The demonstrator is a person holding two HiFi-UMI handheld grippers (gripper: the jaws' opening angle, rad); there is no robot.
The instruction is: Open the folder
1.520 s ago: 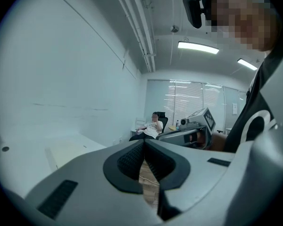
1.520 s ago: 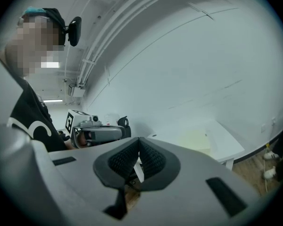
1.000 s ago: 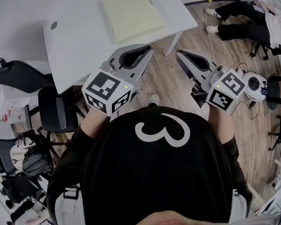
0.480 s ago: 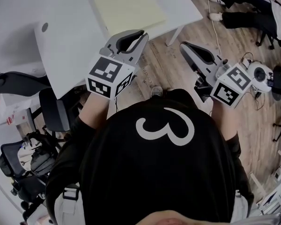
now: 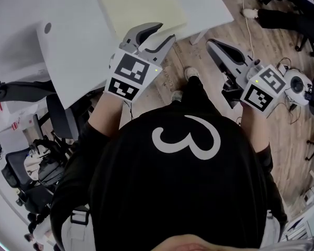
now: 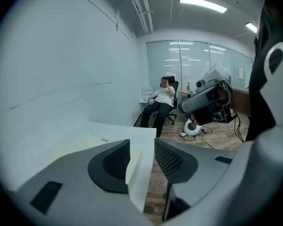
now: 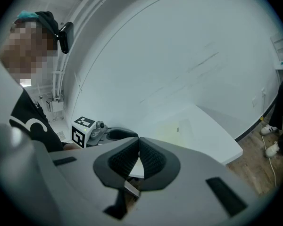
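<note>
Overhead, the pale yellow folder [image 5: 141, 7] lies closed on the white tabletop [image 5: 78, 35], the left gripper [image 5: 162, 31] hovering just short of it, fingers opening on nothing. The right gripper [image 5: 209, 42], farther from the folder, shows fingers clenched empty in its own view. Only the left gripper view catches a seated person [image 6: 162, 100].

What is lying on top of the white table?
A pale yellow folder lies flat on the table, apparently closed; a small grey cap sits near one corner. The folder's cover hides whatever is inside.
</note>
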